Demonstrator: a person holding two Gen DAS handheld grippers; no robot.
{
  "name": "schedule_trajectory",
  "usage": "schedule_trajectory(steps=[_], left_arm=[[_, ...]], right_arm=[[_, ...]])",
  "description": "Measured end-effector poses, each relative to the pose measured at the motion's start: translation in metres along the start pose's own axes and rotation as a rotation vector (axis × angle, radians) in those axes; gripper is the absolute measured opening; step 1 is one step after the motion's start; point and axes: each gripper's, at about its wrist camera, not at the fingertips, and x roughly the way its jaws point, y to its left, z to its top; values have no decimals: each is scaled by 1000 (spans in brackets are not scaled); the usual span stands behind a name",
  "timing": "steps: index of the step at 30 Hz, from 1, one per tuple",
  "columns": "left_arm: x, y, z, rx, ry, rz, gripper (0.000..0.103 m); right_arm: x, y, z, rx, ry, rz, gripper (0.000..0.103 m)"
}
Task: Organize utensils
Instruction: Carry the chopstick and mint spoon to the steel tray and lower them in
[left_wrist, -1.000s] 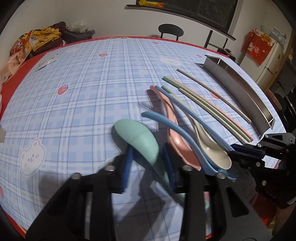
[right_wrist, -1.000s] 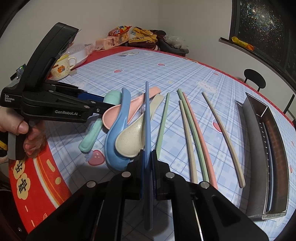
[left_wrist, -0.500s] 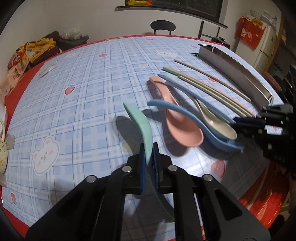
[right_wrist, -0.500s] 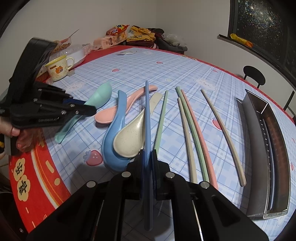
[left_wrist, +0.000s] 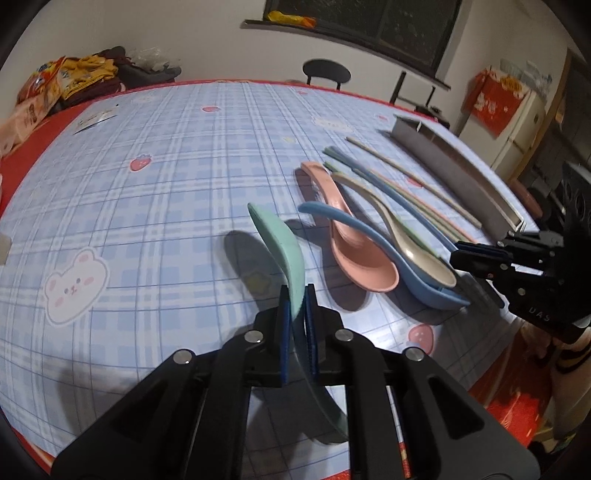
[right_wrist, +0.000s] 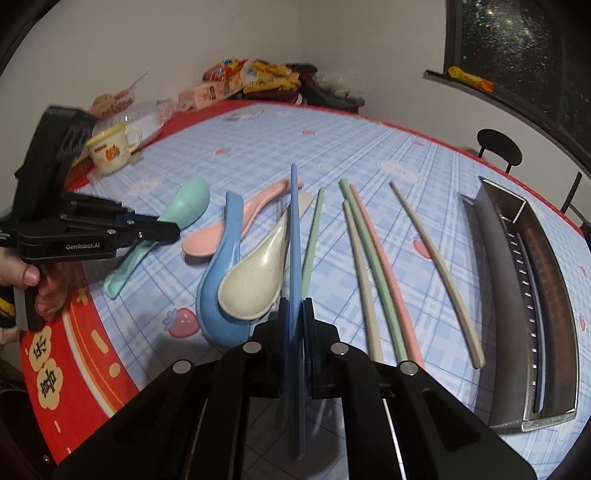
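The left gripper (left_wrist: 295, 295) is squeezed tight on the green spoon (left_wrist: 280, 243), with the pads pressing the spoon just below its bowl. The bowl sticks up over the table (left_wrist: 147, 206) and the handle hangs down under the gripper. The right gripper (right_wrist: 295, 310) is squeezed tight on a blue chopstick (right_wrist: 293, 236), which points away across the table. The pink spoon (right_wrist: 229, 229), the blue spoon (right_wrist: 221, 258) and the cream spoon (right_wrist: 255, 280) lie together on the blue checked cloth, and the cream one sits in the bowl of the blue one. More chopsticks (right_wrist: 369, 266) lie side by side next to them. A long metal tray (right_wrist: 517, 280) sits at the far right of the table. A yellow cup (right_wrist: 110, 151) stands near the table edge. A hand (right_wrist: 40, 284) holds the left gripper's handle.
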Motion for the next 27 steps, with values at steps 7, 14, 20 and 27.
schedule_trajectory(steps=[7, 14, 20, 27], left_arm=[[-9, 15, -1, -94, -44, -37, 11], [-13, 18, -2, -111, -65, -42, 11], [-16, 20, 3, -105, -64, 0, 11], [-28, 2, 34, -67, -89, 26, 11]], right_arm=[[-11, -15, -1, 71, -57, 18, 8], [-21, -20, -2, 93, -115, 25, 8], [-25, -42, -3, 209, -114, 55, 8], [-82, -81, 18, 200, -244, 8, 8]])
